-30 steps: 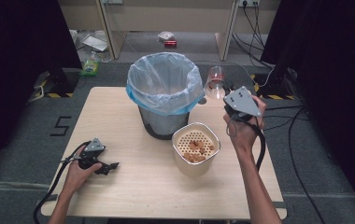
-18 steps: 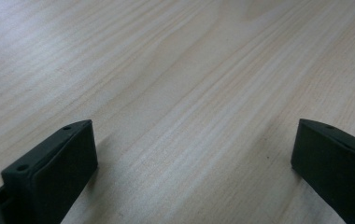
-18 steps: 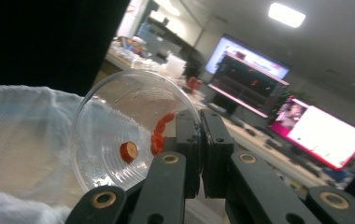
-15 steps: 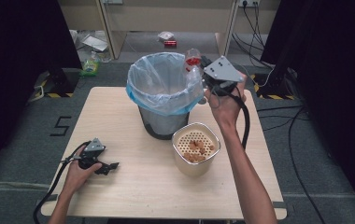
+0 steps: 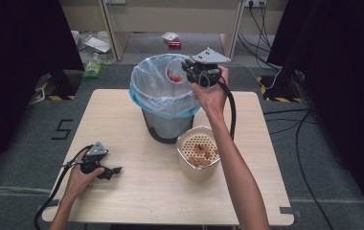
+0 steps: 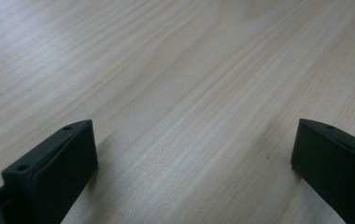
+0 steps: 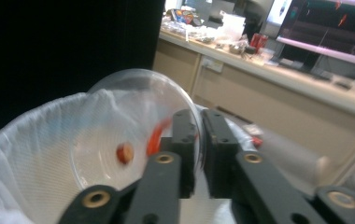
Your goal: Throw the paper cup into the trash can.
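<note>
Above the bin (image 5: 163, 103), fingers (image 7: 185, 140) pinch the cup's (image 7: 133, 135) rim.

1. I'm looking along my left gripper (image 6: 192, 154), and its two black jaws rise at the bottom corners, set wide apart.
2. Nothing sits between them; I see bare wood in the gap.
3. The light wooden table (image 6: 180, 84) runs across the frame, its grain slanting from lower left to upper right.
4. The left jaw shows two small screw holes on its top edge and casts a soft shadow on the wood beside it.
</note>
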The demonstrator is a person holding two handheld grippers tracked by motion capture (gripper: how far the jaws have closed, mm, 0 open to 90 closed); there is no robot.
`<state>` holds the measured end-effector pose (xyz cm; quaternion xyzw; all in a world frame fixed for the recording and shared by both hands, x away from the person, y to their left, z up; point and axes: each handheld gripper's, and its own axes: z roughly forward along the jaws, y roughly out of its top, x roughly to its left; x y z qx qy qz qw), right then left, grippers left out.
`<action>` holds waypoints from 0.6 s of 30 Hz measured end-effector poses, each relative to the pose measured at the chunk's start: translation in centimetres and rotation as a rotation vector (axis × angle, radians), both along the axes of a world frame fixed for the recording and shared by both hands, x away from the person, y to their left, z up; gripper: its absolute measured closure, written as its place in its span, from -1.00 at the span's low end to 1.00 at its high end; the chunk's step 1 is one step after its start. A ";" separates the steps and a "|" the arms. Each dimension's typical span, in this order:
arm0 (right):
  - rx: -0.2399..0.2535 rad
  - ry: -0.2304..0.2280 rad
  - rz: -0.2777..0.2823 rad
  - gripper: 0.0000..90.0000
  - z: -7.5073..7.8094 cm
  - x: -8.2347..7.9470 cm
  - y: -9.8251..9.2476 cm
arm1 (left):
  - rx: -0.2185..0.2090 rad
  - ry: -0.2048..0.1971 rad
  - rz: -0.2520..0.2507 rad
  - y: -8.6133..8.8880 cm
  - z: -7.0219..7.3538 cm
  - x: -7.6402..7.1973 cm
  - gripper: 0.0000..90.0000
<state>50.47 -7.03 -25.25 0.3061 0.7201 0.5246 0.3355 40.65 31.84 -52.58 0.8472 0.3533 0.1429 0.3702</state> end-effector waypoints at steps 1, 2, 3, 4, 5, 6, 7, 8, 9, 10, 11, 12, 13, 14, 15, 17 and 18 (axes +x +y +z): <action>0.009 0.006 -0.009 0.64 -0.1 0.2 0.1 | 0.000 0.000 0.000 0.0 0.0 0.0 -1.00; 0.009 0.006 -0.009 0.64 -0.1 0.2 0.1 | 0.000 0.000 0.000 0.0 0.0 0.0 -1.00; 0.020 0.020 -0.022 0.53 -0.1 0.3 0.3 | 0.000 0.000 0.000 0.0 0.0 0.0 -1.00; 0.016 0.014 -0.023 0.53 0.0 0.2 0.2 | 0.000 0.000 0.000 0.0 0.0 0.0 -1.00; 0.012 0.005 -0.026 0.53 0.1 0.1 0.1 | 0.000 0.000 0.000 0.0 0.0 0.0 -1.00; 0.012 0.000 -0.033 0.51 0.2 0.0 -0.1 | 0.000 0.000 -0.001 0.0 0.0 0.0 -1.00; 0.010 -0.002 -0.036 0.49 0.4 -0.2 -0.4 | 0.000 0.000 0.000 0.0 0.0 0.0 -1.00; 0.015 -0.003 -0.039 0.49 0.6 -0.4 -0.8 | 0.000 0.000 0.000 0.0 0.0 0.0 -1.00; 0.023 -0.006 -0.042 0.48 0.8 -0.6 -1.2 | 0.001 0.000 -0.001 0.0 0.0 0.0 -1.00; 0.023 -0.006 -0.042 0.48 0.8 -0.6 -1.2 | 0.000 0.000 -0.001 0.0 0.0 0.0 -1.00; 0.020 -0.009 -0.047 0.48 0.9 -0.8 -1.7 | 0.001 -0.001 -0.001 0.0 0.0 0.0 -1.00; 0.022 -0.008 -0.054 0.48 1.1 -1.0 -2.4 | 0.001 -0.001 -0.001 0.0 0.0 0.0 -1.00; 0.019 -0.008 -0.061 0.47 1.2 -1.2 -3.0 | 0.001 -0.001 -0.001 0.0 0.0 0.0 -1.00; 0.014 -0.008 -0.067 0.46 1.3 -1.3 -3.4 | 0.001 -0.001 -0.001 0.0 0.0 0.0 -1.00; 0.011 -0.005 -0.074 0.46 1.3 -1.5 -4.0 | 0.001 -0.001 -0.001 0.0 0.0 0.0 -1.00; -0.005 -0.001 -0.090 0.44 1.2 -1.9 -5.6 | 0.000 0.000 0.000 0.0 0.0 0.0 -1.00; -0.005 -0.001 -0.090 0.44 1.2 -1.9 -5.6 | 0.000 0.000 0.000 0.0 0.0 0.0 -1.00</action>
